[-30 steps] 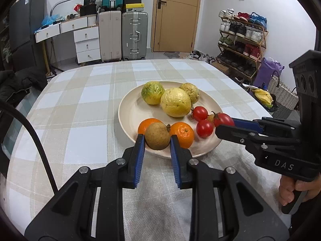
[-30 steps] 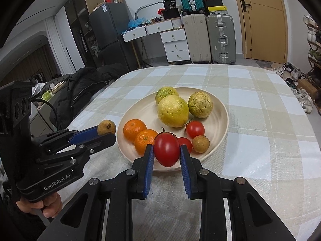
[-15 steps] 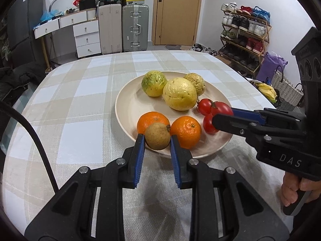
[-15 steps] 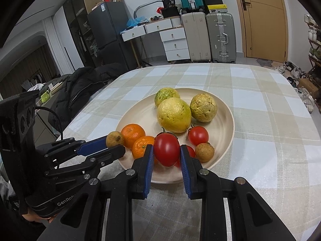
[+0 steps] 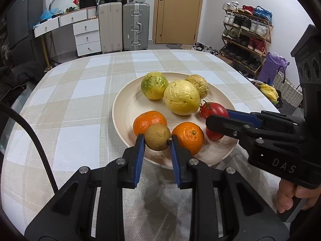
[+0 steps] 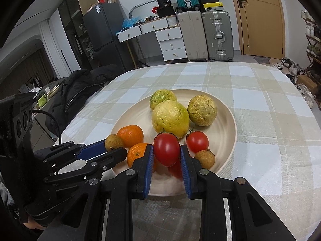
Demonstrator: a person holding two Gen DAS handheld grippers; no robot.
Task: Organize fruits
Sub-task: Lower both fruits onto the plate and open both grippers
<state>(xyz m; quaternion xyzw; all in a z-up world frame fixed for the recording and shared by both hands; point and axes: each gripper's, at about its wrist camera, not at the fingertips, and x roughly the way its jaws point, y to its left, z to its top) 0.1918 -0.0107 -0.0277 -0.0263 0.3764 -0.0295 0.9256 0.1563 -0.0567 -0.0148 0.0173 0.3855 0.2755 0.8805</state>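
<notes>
A cream plate (image 5: pixel 124 108) (image 6: pixel 224 140) on the checked tablecloth holds three yellow-green passion fruits (image 5: pixel 181 97) (image 6: pixel 170 118), two oranges (image 5: pixel 149 120) (image 5: pixel 187 135), tomatoes (image 6: pixel 197 141) and a small brown fruit (image 6: pixel 205 159). My left gripper (image 5: pixel 157 140) is shut on a brown longan (image 5: pixel 157 137) above the plate's near rim; it also shows in the right wrist view (image 6: pixel 114 144). My right gripper (image 6: pixel 167 152) is shut on a red tomato (image 6: pixel 166 149) (image 5: pixel 213 110) above the plate's front part.
The table (image 5: pixel 80 92) carries only the plate. Behind it stand suitcases (image 5: pixel 136 26), white drawers (image 5: pixel 87 36), a door and a shoe rack (image 5: pixel 246 34). A black jacket (image 6: pixel 80 92) lies at the table's left side.
Both grippers have moved forward over the plate with their fruits held. The plate and its fruits look nearer in both views.
</notes>
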